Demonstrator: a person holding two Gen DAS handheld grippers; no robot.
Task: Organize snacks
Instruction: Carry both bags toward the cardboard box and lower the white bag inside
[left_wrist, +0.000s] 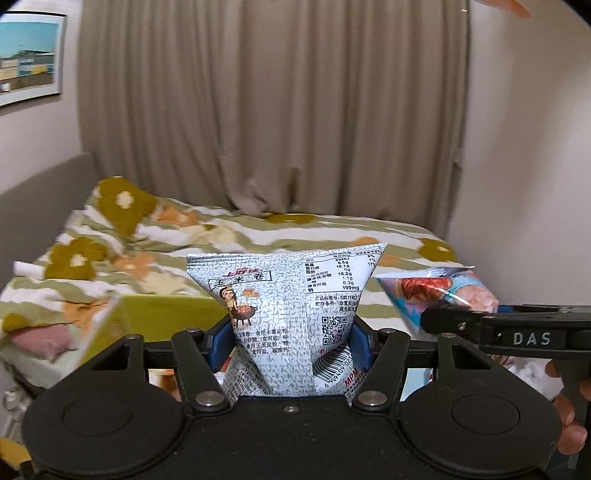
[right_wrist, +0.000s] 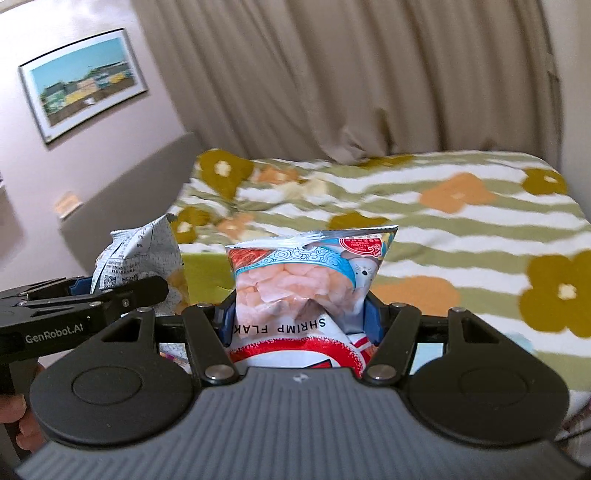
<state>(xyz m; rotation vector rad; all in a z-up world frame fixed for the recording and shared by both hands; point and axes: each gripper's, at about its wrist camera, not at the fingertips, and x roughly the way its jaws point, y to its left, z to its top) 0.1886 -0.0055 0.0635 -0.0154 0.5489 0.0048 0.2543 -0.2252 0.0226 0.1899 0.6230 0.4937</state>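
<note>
Left claw (left_wrist: 291, 345): black linkage arms, silver pivot screws, blue finger pads (left_wrist: 218, 345), round black side housings. Right claw (right_wrist: 301, 323): same build, ribbed grey base. Side bars marked "DAS" and "GenRobot.AI". Bare skin on gripping fingers (left_wrist: 570, 421).

A grey-speckled snack bag (left_wrist: 284, 302), a pink-and-blue shrimp bag (right_wrist: 306, 280), and an olive-striped, flowered blanket (right_wrist: 461, 221).

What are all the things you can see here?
Corn roll bag: one, grey-white, pinched in the left tool.
Shrimp flakes bag: one, blue, pink and red, pinched in the right tool.
Yellow-green box: one, behind the left tool.
Bed blanket: one, green-striped with flowers.
Curtain: one, beige, behind the bed.
Framed picture: one, on the wall.
Right hand: fingers around the handle.
</note>
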